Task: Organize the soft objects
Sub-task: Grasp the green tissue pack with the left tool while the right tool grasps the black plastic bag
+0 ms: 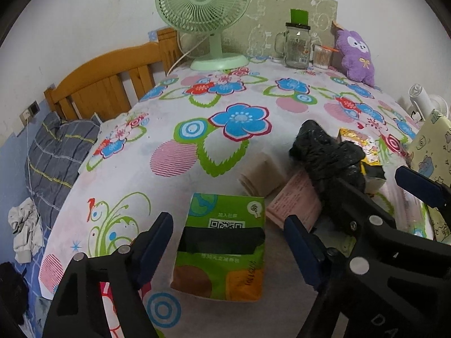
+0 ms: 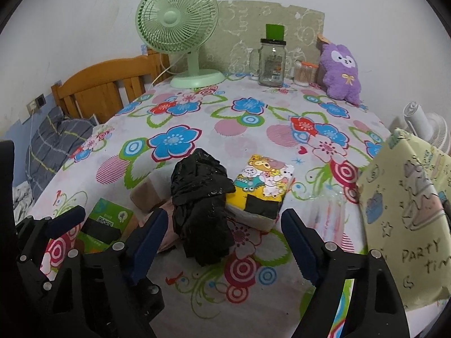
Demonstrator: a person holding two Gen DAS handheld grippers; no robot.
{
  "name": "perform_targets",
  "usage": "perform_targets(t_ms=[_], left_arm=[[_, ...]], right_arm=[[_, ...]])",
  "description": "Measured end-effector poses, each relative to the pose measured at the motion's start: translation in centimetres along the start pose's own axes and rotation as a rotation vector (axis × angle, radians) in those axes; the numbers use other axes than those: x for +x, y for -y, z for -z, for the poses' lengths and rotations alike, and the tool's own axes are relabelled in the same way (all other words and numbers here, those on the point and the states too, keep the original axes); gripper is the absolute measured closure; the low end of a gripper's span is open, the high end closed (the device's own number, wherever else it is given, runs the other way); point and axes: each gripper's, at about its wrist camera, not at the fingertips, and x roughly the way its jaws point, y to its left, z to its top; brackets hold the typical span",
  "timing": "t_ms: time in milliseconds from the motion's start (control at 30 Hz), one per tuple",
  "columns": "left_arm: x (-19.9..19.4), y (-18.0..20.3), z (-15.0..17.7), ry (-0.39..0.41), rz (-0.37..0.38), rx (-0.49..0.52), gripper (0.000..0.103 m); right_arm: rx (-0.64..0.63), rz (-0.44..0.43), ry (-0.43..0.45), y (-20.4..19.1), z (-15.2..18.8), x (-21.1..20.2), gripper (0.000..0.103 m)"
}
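Observation:
A green tissue pack lies on the flowered tablecloth between the fingers of my open left gripper; it also shows in the right wrist view. A crumpled black plastic bag lies in the middle, between the fingers of my open right gripper, which hovers just before it. Behind the bag lies a yellow cartoon tissue pack. The bag and the right gripper show at the right of the left wrist view. A purple plush toy sits at the back right.
A green fan, a glass jar and a cotton swab box stand along the back wall. A pale yellow gift bag stands at the right edge. Pink paper and a beige pack lie near the bag. A wooden bed is at the left.

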Motion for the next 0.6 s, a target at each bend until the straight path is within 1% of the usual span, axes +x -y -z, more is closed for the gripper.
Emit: perform_targets(t_ms=[133, 233, 333, 400, 433, 467, 500, 533, 600], left_arm=[[0.4, -0.2, 0.0, -0.011, 0.011, -0.004, 0.024], [0.3, -0.3, 0.0, -0.008, 0.015, 0.004, 0.024], [0.2, -0.4, -0.1, -0.008, 0.012, 0.007, 0.024], [0.3, -0.3, -0.1, -0.005, 0.009, 0.010, 0.024], [0.3, -0.3, 0.0, -0.003, 0.005, 0.012, 0.024], [0.4, -0.3, 0.0, 0.000, 0.000, 0.014, 0.025], [0.4, -0.3, 0.1, -0.001, -0.001, 0.016, 0.033], [0.4, -0.4, 0.2, -0.002, 0.012, 0.015, 0.038], [0.2, -0.3, 0.2, -0.005, 0.030, 0.014, 0.044]], right_arm=[[0.003, -0.009, -0.025, -0.2, -0.2, 1.1, 0.019], [0.005, -0.017, -0.035, -0.3, -0.3, 1.6, 0.025], [-0.006, -0.018, -0.036, -0.6, -0.4, 1.8, 0.034], [-0.008, -0.022, -0.045, -0.7, -0.4, 2.0, 0.044], [-0.008, -0.020, -0.050, -0.7, -0.4, 2.1, 0.045], [-0.010, -0.016, -0.047, -0.8, -0.3, 2.1, 0.048], [-0.016, -0.013, -0.045, -0.8, -0.3, 2.1, 0.055], [-0.022, -0.013, -0.047, -0.9, -0.2, 2.1, 0.059], [-0.022, -0.024, -0.055, -0.9, -0.2, 2.1, 0.061]])
